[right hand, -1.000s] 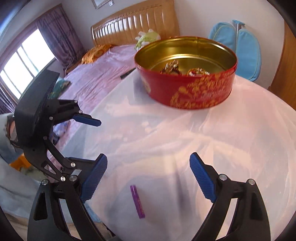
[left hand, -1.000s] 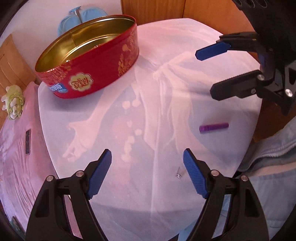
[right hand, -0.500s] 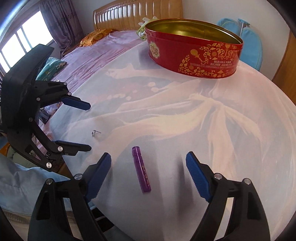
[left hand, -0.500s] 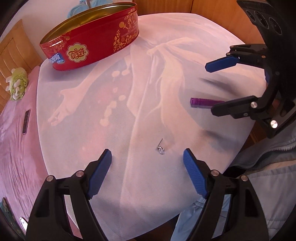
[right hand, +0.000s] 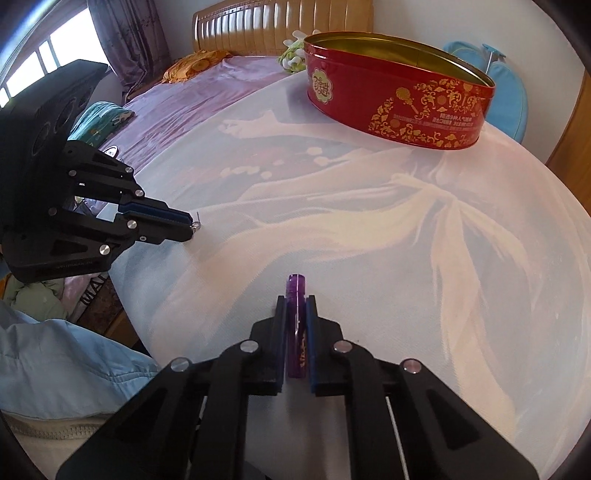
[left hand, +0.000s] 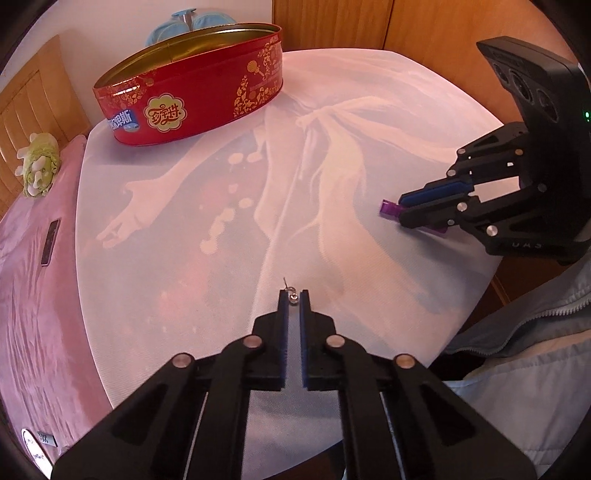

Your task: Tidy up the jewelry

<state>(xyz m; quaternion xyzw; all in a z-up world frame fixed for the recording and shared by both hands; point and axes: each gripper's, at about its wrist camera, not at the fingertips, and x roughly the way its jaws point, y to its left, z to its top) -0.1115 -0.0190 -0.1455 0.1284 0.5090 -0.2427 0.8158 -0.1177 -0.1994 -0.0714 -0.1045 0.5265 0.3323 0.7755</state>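
Note:
A small silver earring (left hand: 293, 294) lies on the white printed tablecloth (left hand: 184, 258) near its front edge. My left gripper (left hand: 294, 295) is shut on it at the fingertips; it also shows in the right wrist view (right hand: 194, 226). A purple tube (right hand: 296, 317) lies on the cloth, and my right gripper (right hand: 296, 301) is shut on it; in the left wrist view its tip (left hand: 388, 208) sticks out of the right gripper (left hand: 406, 208). An open red oval tin (left hand: 192, 88) with a gold inside stands at the far side, also in the right wrist view (right hand: 399, 92).
A bed with a pink cover (left hand: 33, 277) lies left of the table, with a phone (left hand: 50, 242) and a green plush toy (left hand: 38, 168) on it. A wooden wardrobe (left hand: 406, 29) stands behind. A blue object (right hand: 506, 99) sits beyond the tin.
Both grippers dropped to the cloth and closed: the left on the earring, the right on the purple tube. Before, both were open above the table.

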